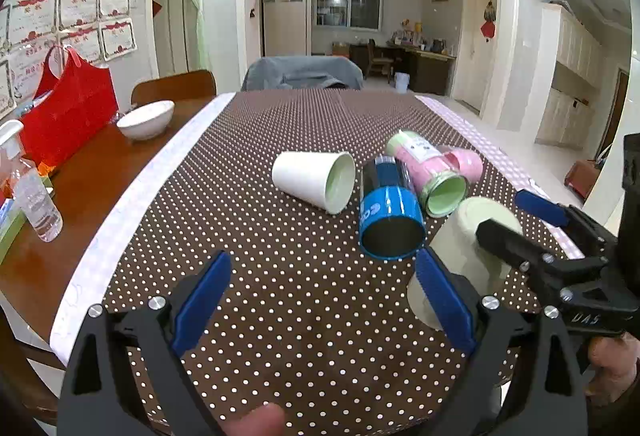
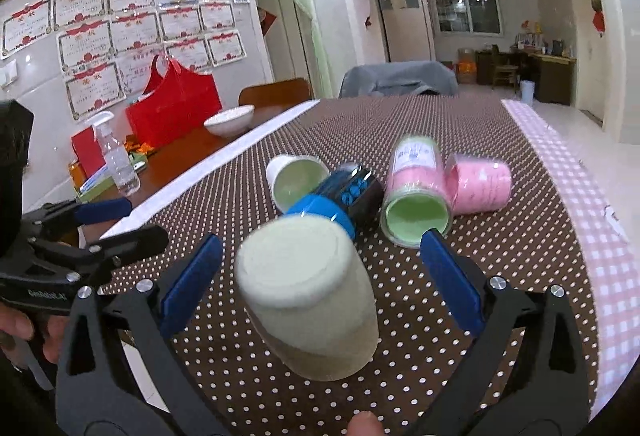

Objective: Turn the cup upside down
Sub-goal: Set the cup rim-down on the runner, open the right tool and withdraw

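Observation:
A pale paper cup (image 2: 308,300) stands upside down on the dotted tablecloth, base up, slightly blurred. My right gripper (image 2: 320,284) is open, its blue pads wide on either side of the cup and not touching it. The cup also shows in the left wrist view (image 1: 464,252), with the right gripper (image 1: 516,216) around it. My left gripper (image 1: 324,300) is open and empty over the cloth, left of the cup. A white paper cup (image 1: 316,180), a blue cup (image 1: 390,212), a pink-green cup (image 1: 430,172) and a pink cup (image 2: 480,184) lie on their sides beyond.
A brown dotted tablecloth (image 1: 280,276) covers the table. On the bare wood at left are a white bowl (image 1: 146,118), a red bag (image 1: 68,116) and a clear spray bottle (image 1: 34,196). Chairs stand at the far side.

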Demonstrator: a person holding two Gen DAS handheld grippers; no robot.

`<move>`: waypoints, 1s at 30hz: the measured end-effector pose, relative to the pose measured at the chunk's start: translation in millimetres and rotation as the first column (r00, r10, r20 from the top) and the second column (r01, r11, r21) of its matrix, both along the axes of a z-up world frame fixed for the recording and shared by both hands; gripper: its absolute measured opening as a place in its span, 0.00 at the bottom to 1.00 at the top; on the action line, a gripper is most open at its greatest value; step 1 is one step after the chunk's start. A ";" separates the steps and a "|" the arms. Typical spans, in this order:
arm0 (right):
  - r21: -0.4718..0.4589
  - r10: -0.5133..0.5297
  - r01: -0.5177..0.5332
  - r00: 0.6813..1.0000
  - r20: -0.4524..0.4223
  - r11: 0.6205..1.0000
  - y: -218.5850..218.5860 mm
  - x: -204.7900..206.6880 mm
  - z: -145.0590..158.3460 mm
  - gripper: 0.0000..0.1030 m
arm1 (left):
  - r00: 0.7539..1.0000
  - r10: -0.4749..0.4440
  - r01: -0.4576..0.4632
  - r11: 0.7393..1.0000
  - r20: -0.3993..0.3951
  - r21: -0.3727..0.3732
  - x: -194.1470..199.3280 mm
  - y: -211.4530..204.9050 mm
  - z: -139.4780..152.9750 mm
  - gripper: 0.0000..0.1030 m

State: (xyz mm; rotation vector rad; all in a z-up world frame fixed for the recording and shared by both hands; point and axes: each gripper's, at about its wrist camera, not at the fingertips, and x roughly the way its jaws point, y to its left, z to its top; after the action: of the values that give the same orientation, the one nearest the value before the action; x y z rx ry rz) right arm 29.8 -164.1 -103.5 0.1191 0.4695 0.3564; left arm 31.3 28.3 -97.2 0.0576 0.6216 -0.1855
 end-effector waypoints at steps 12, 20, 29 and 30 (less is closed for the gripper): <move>-0.012 -0.113 0.115 0.987 0.111 0.993 -8.7 -30.0 63.0 0.94 | 0.987 0.041 -0.053 0.996 0.157 0.073 -20.5 -15.0 33.2 0.89; -0.006 -0.204 0.207 0.968 0.149 0.978 -19.4 -51.0 97.0 0.94 | 0.978 0.028 -0.039 0.998 0.206 0.048 -33.9 -19.7 54.8 0.89; 0.000 -0.302 0.305 0.942 0.144 0.952 -34.9 -75.0 108.6 0.94 | 0.960 0.052 -0.067 0.997 0.275 0.045 -55.5 -21.6 76.3 0.89; 0.000 -0.313 0.316 0.939 0.140 0.949 -36.0 -76.7 108.9 0.94 | 0.959 0.060 -0.074 0.996 0.276 0.042 -56.4 -21.3 77.7 0.89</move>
State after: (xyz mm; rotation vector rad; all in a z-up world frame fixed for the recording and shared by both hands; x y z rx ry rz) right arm -46.8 -200.1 5.3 0.1445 0.3096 0.0435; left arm -25.0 7.0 -19.5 0.1104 0.3499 -0.0933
